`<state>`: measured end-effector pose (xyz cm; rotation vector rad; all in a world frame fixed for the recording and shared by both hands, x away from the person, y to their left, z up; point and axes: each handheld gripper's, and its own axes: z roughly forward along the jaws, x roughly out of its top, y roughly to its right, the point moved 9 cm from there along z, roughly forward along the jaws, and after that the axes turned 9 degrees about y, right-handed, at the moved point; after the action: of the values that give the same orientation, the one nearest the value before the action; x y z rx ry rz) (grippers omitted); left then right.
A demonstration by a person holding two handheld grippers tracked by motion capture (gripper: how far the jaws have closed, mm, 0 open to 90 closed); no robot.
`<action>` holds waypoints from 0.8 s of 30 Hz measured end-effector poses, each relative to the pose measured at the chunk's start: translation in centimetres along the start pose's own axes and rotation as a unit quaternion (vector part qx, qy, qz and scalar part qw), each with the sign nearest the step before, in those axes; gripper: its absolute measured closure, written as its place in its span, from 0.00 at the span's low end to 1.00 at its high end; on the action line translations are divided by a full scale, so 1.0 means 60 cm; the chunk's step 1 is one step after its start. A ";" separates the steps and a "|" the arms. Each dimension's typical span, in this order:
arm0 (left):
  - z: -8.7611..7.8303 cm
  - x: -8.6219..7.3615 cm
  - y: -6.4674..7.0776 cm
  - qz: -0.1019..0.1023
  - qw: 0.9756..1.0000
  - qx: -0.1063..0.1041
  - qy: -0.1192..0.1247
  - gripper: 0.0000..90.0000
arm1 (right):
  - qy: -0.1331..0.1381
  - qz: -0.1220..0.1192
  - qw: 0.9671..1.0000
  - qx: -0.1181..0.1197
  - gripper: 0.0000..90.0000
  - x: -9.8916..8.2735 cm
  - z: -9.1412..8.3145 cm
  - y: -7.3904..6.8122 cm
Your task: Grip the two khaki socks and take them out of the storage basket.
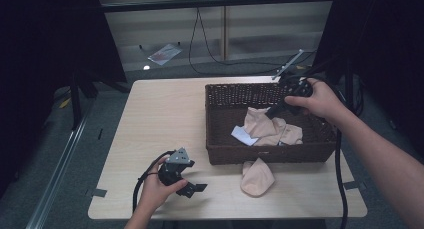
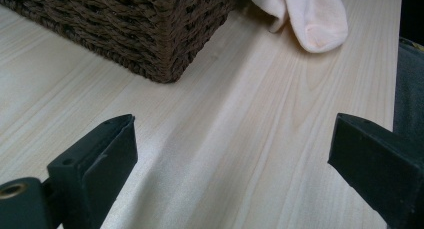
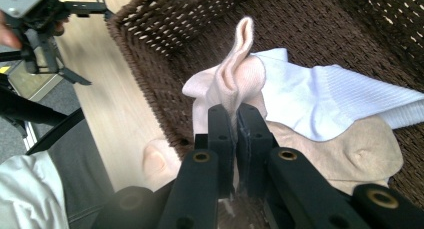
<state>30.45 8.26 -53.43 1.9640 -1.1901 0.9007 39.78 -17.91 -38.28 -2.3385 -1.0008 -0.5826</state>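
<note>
step: lifting sock out of basket | right gripper (image 3: 235, 134) clenched on pale pink fabric sock (image 3: 232, 76) above dark woven wicker basket (image 1: 220, 96) | left gripper (image 1: 192, 188) released, idle on table | next: carry clear of rim

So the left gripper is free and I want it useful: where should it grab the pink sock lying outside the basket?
Probably take the sock at its rounded toe end, nearest the table edge, coming down from above. It lies flat there, clear of the basket, while its other end tucks against the basket wall. The left gripper stands open beside it.
</note>
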 end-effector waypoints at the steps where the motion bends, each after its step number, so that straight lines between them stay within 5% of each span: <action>1: 0.000 0.000 0.000 0.001 1.000 0.002 -0.001 0.06 | -0.002 -0.003 1.000 -0.002 0.96 0.000 -0.007 -0.005; 24: 0.001 -0.001 0.001 0.000 1.000 0.001 -0.002 0.06 | 0.003 -0.045 0.998 0.051 0.96 -0.015 -0.039 -0.070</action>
<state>30.40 8.23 -53.48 1.9686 -1.1923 0.8978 35.64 -17.36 -35.76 -2.2116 -1.1110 -0.5591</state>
